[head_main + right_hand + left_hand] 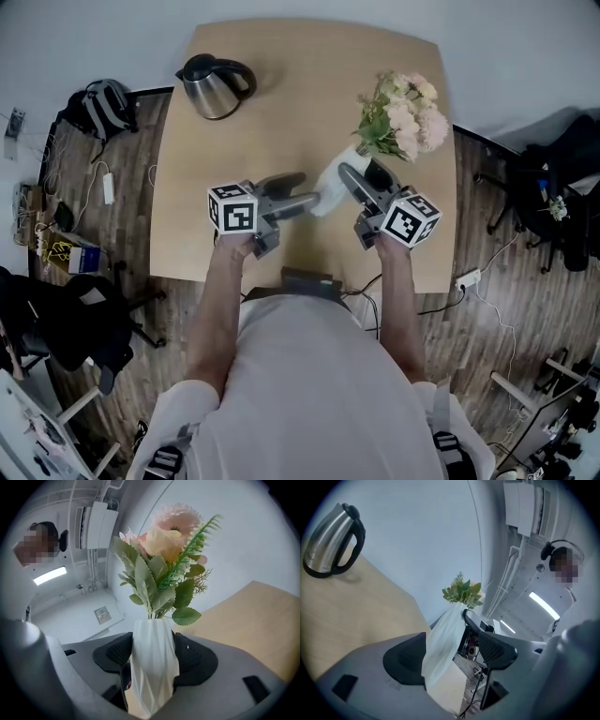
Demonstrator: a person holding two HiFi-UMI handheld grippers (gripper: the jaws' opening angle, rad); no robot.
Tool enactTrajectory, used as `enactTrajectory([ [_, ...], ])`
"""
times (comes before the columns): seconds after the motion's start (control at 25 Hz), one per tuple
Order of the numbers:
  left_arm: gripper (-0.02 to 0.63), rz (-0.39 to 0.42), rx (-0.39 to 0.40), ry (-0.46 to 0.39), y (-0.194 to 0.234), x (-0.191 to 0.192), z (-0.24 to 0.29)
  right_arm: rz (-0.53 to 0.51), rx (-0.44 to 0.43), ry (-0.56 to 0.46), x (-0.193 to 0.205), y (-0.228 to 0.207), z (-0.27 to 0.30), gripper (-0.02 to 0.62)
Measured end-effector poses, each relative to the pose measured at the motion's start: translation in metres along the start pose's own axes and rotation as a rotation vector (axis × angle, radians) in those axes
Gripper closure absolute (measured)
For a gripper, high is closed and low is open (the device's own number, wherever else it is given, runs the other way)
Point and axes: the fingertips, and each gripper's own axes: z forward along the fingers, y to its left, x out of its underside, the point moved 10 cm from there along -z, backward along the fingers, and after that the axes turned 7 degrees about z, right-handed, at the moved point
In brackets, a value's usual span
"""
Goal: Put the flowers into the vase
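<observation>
A white faceted vase (330, 184) holds a bunch of pink flowers with green leaves (403, 116) and leans over the wooden table (281, 84). My right gripper (367, 178) is shut on the vase (153, 660), with both dark pads pressed on its sides below the flowers (164, 550). My left gripper (305, 191) reaches in from the left at the vase's lower end. In the left gripper view the vase (446, 637) lies between the jaws against the left pad, with a gap to the right one. Whether the vase's base rests on the table is hidden.
A steel kettle with a black handle (216, 84) stands at the table's far left corner. The table's right edge runs close behind the flowers. Bags, cables and chairs lie on the wooden floor (94, 197) around the table.
</observation>
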Motion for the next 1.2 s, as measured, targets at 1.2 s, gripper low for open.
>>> enactTrajectory([
  [1.2,0.256,-0.491,-0.046,-0.418,0.133,-0.009,0.021,-0.266,0.186,-0.145,0.020,-0.023,0.122,0.307],
])
